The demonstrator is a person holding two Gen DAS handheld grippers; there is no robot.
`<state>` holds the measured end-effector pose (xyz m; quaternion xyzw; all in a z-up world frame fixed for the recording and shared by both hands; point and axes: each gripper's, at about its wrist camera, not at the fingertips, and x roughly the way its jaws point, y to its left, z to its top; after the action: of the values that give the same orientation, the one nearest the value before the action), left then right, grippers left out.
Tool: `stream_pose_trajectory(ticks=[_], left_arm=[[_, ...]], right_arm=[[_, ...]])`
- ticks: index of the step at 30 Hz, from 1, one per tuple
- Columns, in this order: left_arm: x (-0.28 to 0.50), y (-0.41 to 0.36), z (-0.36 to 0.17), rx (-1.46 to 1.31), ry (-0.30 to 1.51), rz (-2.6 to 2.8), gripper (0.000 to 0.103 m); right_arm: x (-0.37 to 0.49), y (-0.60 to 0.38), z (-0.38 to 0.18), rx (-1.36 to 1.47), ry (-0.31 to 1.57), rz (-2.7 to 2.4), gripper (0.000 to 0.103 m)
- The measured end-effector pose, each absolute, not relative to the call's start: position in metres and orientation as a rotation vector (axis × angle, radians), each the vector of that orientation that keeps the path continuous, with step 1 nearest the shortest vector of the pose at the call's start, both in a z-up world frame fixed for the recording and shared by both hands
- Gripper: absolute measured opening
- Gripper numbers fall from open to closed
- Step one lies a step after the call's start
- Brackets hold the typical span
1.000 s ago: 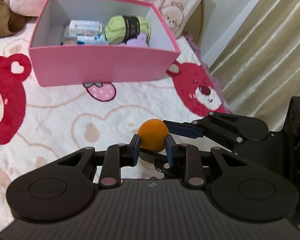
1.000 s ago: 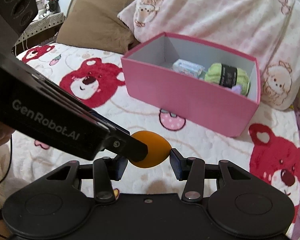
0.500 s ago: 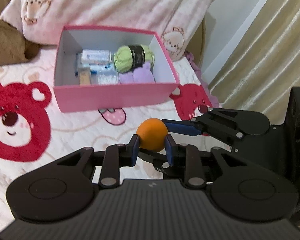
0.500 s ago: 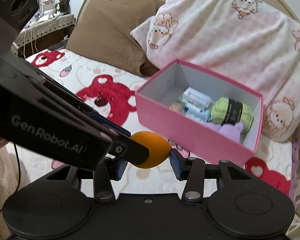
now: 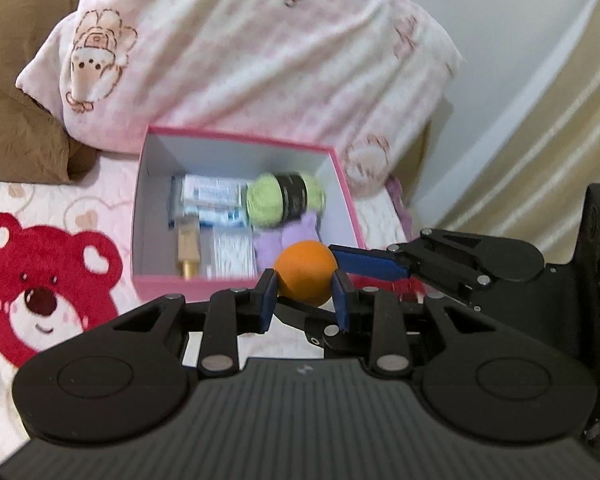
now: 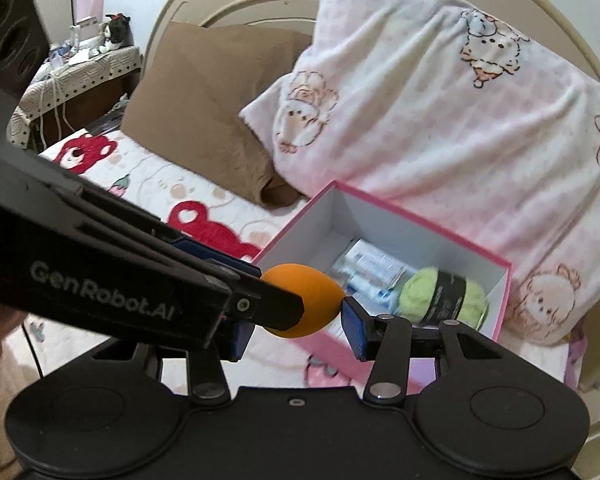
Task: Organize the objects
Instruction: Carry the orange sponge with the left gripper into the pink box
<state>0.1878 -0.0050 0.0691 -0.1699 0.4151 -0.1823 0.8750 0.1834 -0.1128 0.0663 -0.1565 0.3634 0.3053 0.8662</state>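
Both grippers, left gripper [image 5: 305, 294] and right gripper [image 6: 296, 330], are rising, tilting downward, jointly clenching the orange egg-shaped sponge [image 5: 306, 272] before the pink box [image 5: 240, 282].

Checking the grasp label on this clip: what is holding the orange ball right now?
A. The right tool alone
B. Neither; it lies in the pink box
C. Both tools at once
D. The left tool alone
C: the orange ball sits between the pads of the left tool, and the right tool closes on it too from the side, above the near edge of the pink box.
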Motion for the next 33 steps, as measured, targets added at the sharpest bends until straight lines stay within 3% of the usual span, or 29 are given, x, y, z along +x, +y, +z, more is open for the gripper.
stream_pose_trajectory(ticks=[9,19,33], left_arm=[[0.258,-0.009,0.038,-0.445,0.859,-0.369,0.028],[0.323,-0.017,-0.026,-0.513,0.962,-0.348,0.028],[0.369,-0.013,-0.083,-0.56,1.012,-0.296,0.028]], right_arm=[[0.262,-0.118,0.047,-0.298,0.851,0.61,0.053],[0.333,-0.134,-0.016,-0.17,1.008,0.596,0.052],[0.393,-0.129,-0.079,-0.076,1.167,0.507,0.052]])
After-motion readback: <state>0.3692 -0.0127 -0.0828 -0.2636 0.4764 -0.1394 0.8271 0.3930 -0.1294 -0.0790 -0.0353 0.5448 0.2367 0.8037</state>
